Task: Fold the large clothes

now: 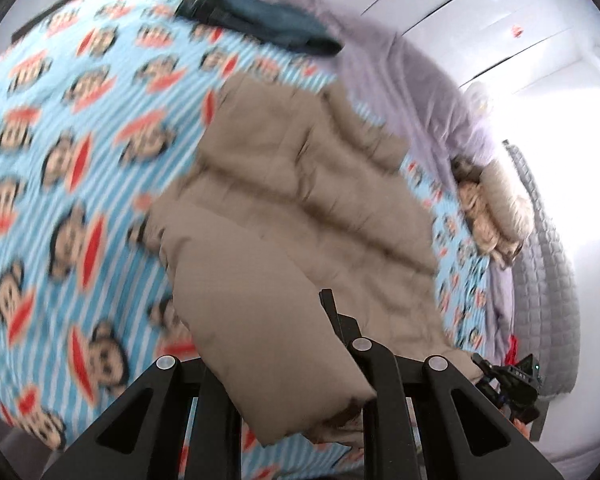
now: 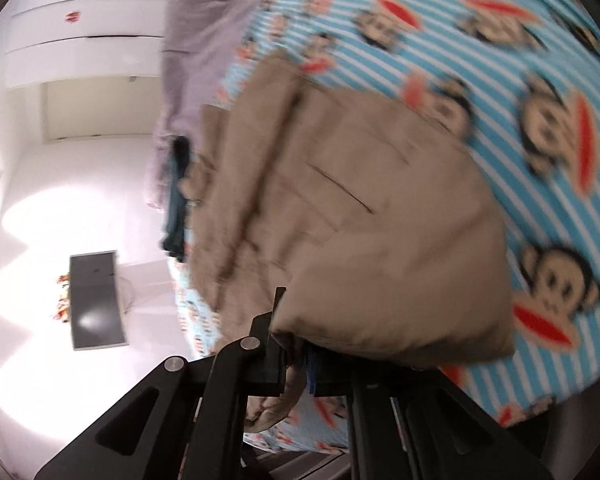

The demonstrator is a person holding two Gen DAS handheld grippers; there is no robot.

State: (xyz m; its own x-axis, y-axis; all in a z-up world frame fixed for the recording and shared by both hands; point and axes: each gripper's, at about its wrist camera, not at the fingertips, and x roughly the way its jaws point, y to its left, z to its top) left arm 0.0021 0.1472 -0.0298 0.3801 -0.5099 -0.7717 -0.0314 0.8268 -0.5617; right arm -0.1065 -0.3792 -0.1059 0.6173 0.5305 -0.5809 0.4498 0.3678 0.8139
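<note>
A tan puffy jacket (image 1: 300,208) lies spread on a bed with a blue striped monkey-print sheet (image 1: 60,160). My left gripper (image 1: 300,364) is shut on the jacket's near edge, and the cloth drapes over and hides its left finger. In the right wrist view the same jacket (image 2: 360,220) fills the middle, and my right gripper (image 2: 296,344) is shut on its other near corner, with the cloth bulging over the right finger. The right gripper also shows in the left wrist view (image 1: 508,380), at the jacket's right edge.
A lilac blanket (image 1: 400,72) lies along the far side of the bed with a dark teal garment (image 1: 268,24) on it. A beige folded bundle (image 1: 496,208) sits at the right. White wardrobes (image 1: 520,20) stand behind. A dark screen (image 2: 96,300) stands on the white floor.
</note>
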